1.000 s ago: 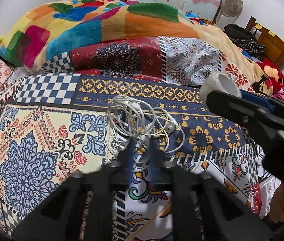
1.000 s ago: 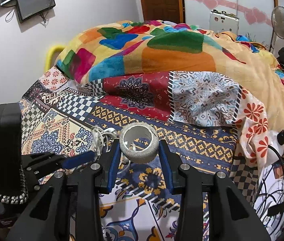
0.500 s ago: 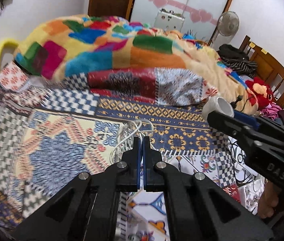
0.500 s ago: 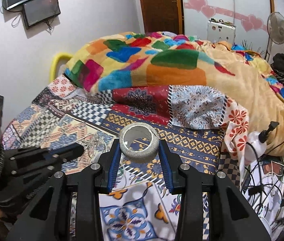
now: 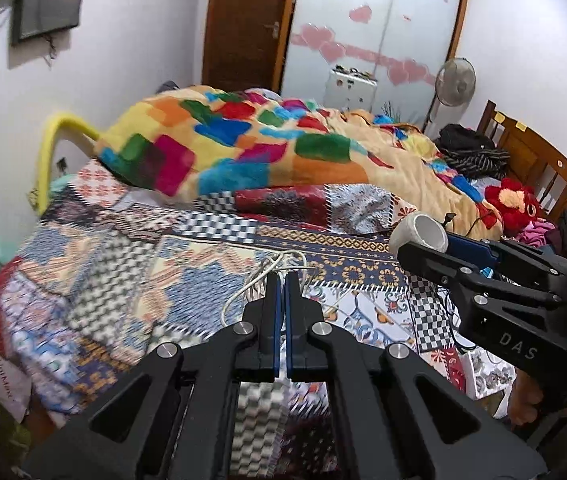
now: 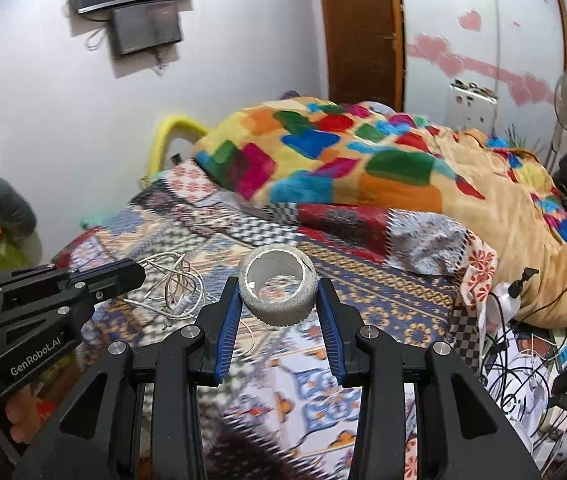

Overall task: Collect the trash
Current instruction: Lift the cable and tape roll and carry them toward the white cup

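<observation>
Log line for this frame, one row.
left gripper: shut, empty | right gripper: shut on tape roll | white cable: on bed

A colourful blanket [image 5: 267, 148] heaps the patterned bed [image 5: 95, 264] (fan [image 5: 454, 82] behind).

cable tangle [image 6: 171, 288] on bedsheet [image 6: 363, 280] | left of tape roll [image 6: 279, 290] | blanket [image 6: 363, 160] behind both

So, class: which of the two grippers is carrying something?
The right gripper: its fingers clamp a grey tape roll. The left gripper is pinched shut, apparently holding nothing.
</observation>
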`<move>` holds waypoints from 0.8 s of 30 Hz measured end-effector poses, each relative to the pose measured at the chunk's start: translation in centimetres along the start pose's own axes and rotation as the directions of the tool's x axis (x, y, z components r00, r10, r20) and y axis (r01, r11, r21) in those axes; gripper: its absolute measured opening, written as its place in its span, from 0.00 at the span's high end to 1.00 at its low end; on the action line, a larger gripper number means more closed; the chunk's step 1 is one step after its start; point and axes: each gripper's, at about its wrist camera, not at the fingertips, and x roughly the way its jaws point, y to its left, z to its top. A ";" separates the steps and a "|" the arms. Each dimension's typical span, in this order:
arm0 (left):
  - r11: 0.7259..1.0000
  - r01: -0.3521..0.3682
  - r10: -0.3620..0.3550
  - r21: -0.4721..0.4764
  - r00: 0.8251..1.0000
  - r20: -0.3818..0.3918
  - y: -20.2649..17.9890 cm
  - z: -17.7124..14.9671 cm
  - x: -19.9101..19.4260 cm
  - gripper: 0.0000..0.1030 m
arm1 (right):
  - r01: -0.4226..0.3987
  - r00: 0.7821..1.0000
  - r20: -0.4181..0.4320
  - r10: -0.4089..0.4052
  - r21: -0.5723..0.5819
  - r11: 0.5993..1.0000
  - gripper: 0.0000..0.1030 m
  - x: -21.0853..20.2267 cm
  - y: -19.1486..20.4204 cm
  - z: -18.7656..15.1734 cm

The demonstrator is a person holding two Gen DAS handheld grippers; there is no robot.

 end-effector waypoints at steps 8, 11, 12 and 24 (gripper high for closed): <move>0.995 -0.081 0.083 -0.058 0.996 0.035 4.8 -3.4 -7.9 1.00 | -0.081 0.997 -0.004 0.081 -0.058 0.995 0.66 -3.0 6.8 -1.5; 0.990 -0.112 0.116 -0.090 0.992 0.040 7.1 -5.0 -10.7 1.00 | -0.112 0.994 -0.009 0.111 -0.079 0.991 0.66 -3.7 9.6 -2.2; 0.988 -0.121 0.126 -0.097 0.991 0.042 7.8 -5.3 -11.4 1.00 | -0.121 0.993 -0.012 0.121 -0.086 0.989 0.66 -3.8 10.4 -2.4; 0.939 -0.281 0.286 -0.199 0.958 -0.001 16.6 -13.3 -19.7 1.00 | -0.256 0.966 -0.081 0.244 -0.194 0.947 0.66 -4.1 22.1 -5.7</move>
